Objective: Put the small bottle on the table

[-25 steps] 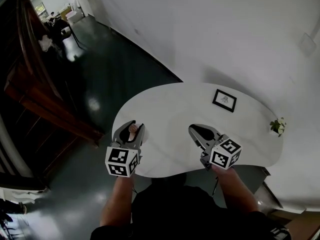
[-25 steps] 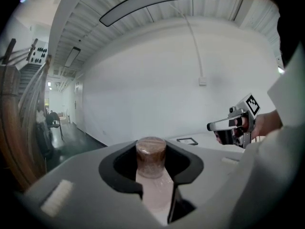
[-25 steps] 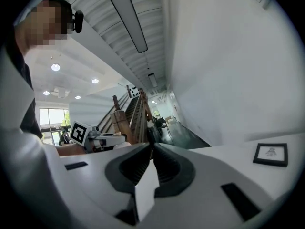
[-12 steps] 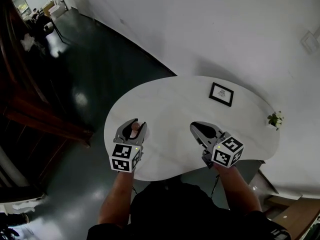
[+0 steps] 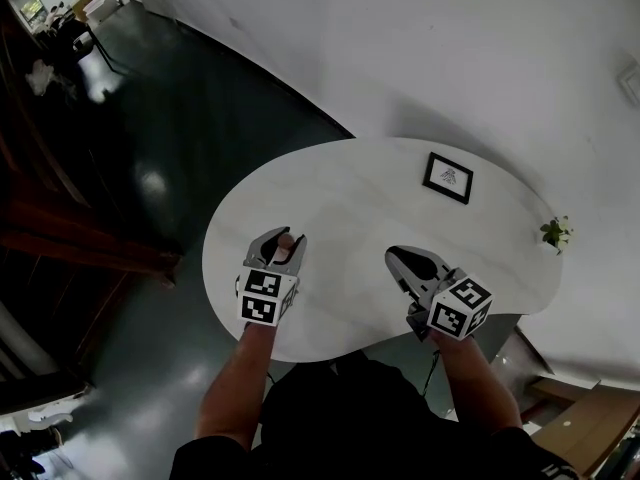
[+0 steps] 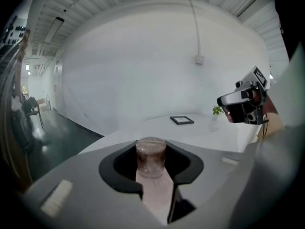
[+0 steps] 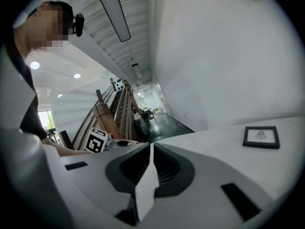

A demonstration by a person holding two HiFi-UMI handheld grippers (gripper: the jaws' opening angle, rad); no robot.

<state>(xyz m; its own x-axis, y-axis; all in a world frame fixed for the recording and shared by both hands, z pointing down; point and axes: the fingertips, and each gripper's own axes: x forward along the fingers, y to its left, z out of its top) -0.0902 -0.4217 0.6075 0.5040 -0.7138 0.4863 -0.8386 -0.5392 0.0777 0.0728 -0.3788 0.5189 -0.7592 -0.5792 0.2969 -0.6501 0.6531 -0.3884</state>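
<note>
L tongs (image 5: 282,252) pinch small clear cylindrical bottle (image 6: 151,155) over smooth white table (image 5: 350,198); R tongs (image 7: 150,152) pressed together

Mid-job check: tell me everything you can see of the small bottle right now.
The small bottle is a stubby, see-through cylinder, glass or plastic by its look, with a brownish-pink tint and a flat round top. It stands upright, pinched at its sides by the left tongs, over the near left part of the white table. Whether its base touches the tabletop cannot be told.
</note>
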